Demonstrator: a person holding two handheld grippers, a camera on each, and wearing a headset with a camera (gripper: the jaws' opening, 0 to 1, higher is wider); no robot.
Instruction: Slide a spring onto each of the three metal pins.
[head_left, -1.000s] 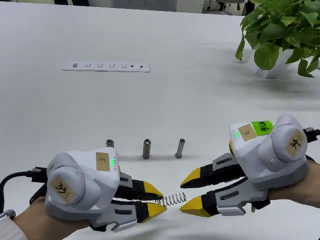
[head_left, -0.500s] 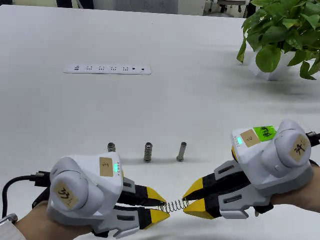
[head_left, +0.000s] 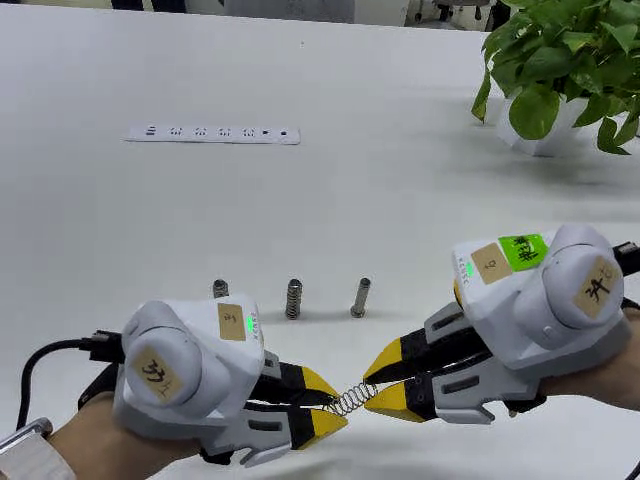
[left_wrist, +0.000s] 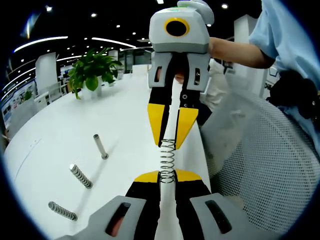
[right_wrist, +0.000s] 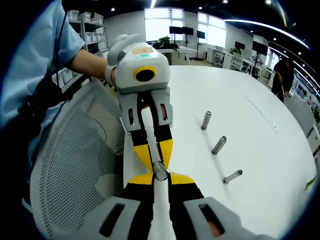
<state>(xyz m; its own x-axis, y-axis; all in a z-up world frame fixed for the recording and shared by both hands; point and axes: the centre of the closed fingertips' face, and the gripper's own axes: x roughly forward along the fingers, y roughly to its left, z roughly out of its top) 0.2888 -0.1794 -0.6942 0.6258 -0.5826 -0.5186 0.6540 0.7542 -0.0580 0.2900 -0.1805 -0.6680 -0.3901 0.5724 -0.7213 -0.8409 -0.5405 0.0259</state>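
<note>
Spring (head_left: 352, 398) hangs in the air just above the near edge of the table (head_left: 420, 220), stretched between the two grippers.

The table is white and wide. A plant (head_left: 560, 60) in a white pot stands at its far right corner. In the left gripper view a mesh chair (left_wrist: 260, 165) sits beside the table edge.

The left gripper (head_left: 338, 405) comes in from the left, jaws pointing right, and its yellow tips are pinched on the spring's left end. The right gripper (head_left: 368, 390) faces it from the right, and its tips are clamped on the other end. The two sets of tips are near each other, with the short coil spanning the gap. In the left gripper view the spring (left_wrist: 167, 160) runs straight from that gripper's own tips up to the other's. In the right gripper view the spring (right_wrist: 160, 171) shows end-on at the tips.

A power strip (head_left: 212, 134) lies flat far back on the left.

Three pins stand upright in a row, just beyond the grippers. The left pin (head_left: 220, 288) and middle pin (head_left: 293, 298) each carry a coil. The right pin (head_left: 360, 297) is bare.
</note>
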